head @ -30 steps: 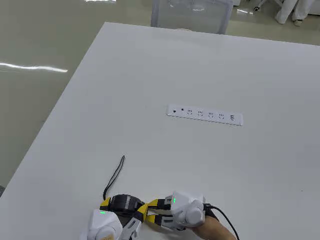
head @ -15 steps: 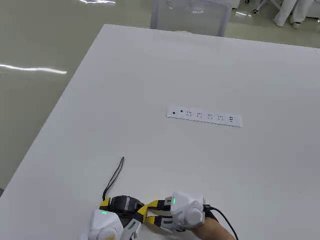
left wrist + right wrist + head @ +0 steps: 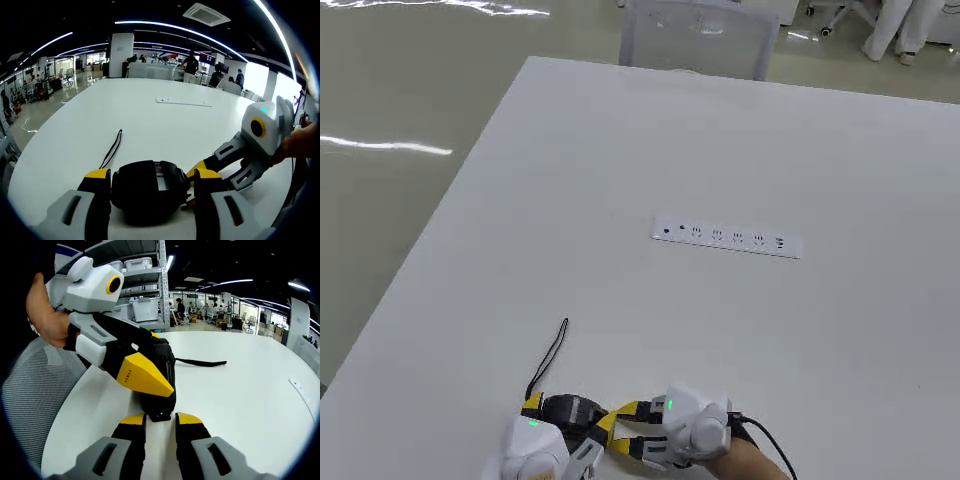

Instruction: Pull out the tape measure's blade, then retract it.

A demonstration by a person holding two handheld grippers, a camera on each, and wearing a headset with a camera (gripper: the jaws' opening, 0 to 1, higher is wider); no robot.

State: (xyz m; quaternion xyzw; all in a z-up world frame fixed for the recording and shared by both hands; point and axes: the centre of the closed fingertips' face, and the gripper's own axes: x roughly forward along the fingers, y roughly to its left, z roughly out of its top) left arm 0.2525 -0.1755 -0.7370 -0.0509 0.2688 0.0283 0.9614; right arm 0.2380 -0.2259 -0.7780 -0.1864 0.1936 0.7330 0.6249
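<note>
1. Position. The tape measure (image 3: pixel 570 408) lies flat on the white table (image 3: pixel 720 330). Its black case sits between the two yellow-tipped jaws of the left gripper (image 3: pixel 152 176), which are pressed against its sides. The wrist strap (image 3: pixel 112 146) trails away from the case, ahead of that gripper and to its left.

2. Blade end. The end hook (image 3: pixel 160 416) projects from the case edge that faces the right gripper (image 3: pixel 160 422). That gripper's jaws are drawn nearly together with the small dark tab between their tips, so it appears to be pinching the hook (contact on the tab itself is hard to confirm). No blade length is visible between case and hook, so the pull-out is judged not yet begun.

3. Procedure for the pull.
- Hold the left gripper's clamp firm, so that the case neither rotates nor slides toward the right gripper.
- Draw the right gripper straight back along its own jaw line, level with the table. A sideways pull could kink the blade or slip off the tab.
- Pull smoothly and stop well short of full length.
- For retraction, guide the hook back toward the case and do not release it at full stretch.

4. Clearance. The power strip (image 3: pixel 725 238) lies well ahead of both grippers, outside the pull path.
</note>
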